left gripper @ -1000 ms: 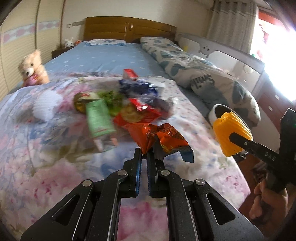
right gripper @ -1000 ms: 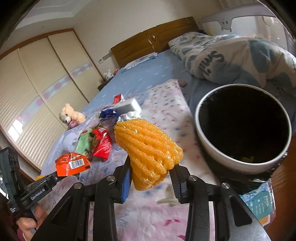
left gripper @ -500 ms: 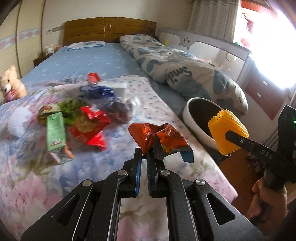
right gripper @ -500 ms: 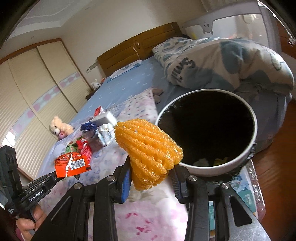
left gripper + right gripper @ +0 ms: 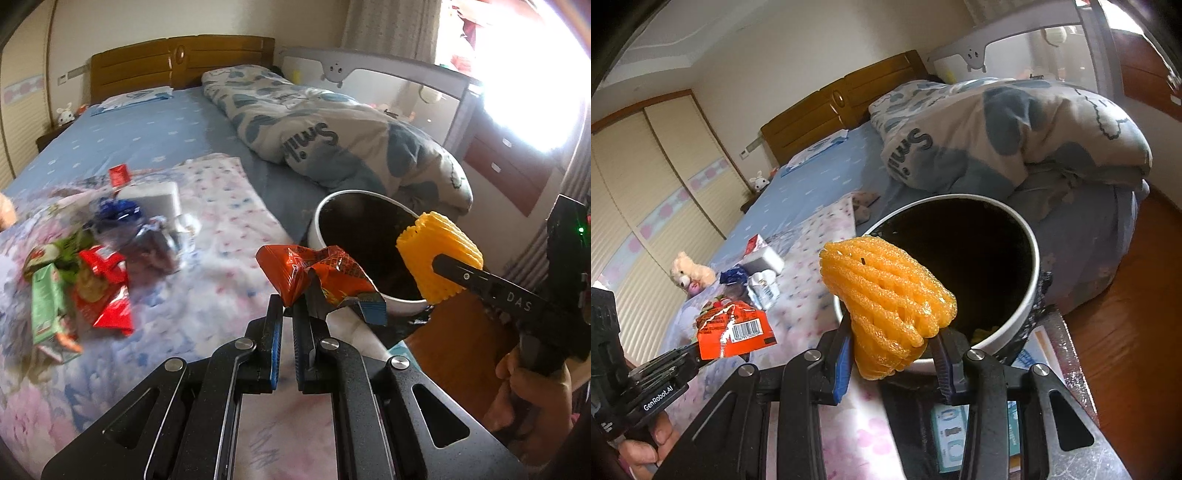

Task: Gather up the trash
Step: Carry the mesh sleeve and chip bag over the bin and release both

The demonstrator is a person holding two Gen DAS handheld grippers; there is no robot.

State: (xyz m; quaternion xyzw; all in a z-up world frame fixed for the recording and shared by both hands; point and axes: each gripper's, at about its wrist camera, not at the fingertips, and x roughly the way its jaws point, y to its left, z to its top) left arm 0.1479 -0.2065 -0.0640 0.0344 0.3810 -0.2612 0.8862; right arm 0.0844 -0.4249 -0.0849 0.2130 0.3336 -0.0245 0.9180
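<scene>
My left gripper (image 5: 290,308) is shut on an orange snack wrapper (image 5: 317,275) and holds it just left of the white trash bin (image 5: 325,214) beside the bed. My right gripper (image 5: 892,345) is shut on a yellow foam fruit net (image 5: 886,302) and holds it at the bin's near rim (image 5: 1032,266). The net also shows in the left wrist view (image 5: 437,258), and the wrapper in the right wrist view (image 5: 733,328). More wrappers (image 5: 99,291) lie on the floral blanket to the left.
A green carton (image 5: 46,302), a blue wrapper (image 5: 118,212) and a white box (image 5: 151,195) lie on the blanket. A rolled duvet (image 5: 332,140) lies behind the bin. A teddy bear (image 5: 689,273) sits at the far left. Wooden floor (image 5: 1137,332) lies to the right.
Both grippers have swung right, away from the trash pile and toward the bin, still holding the wrapper and the foam net. The bin now looks closer and larger.
</scene>
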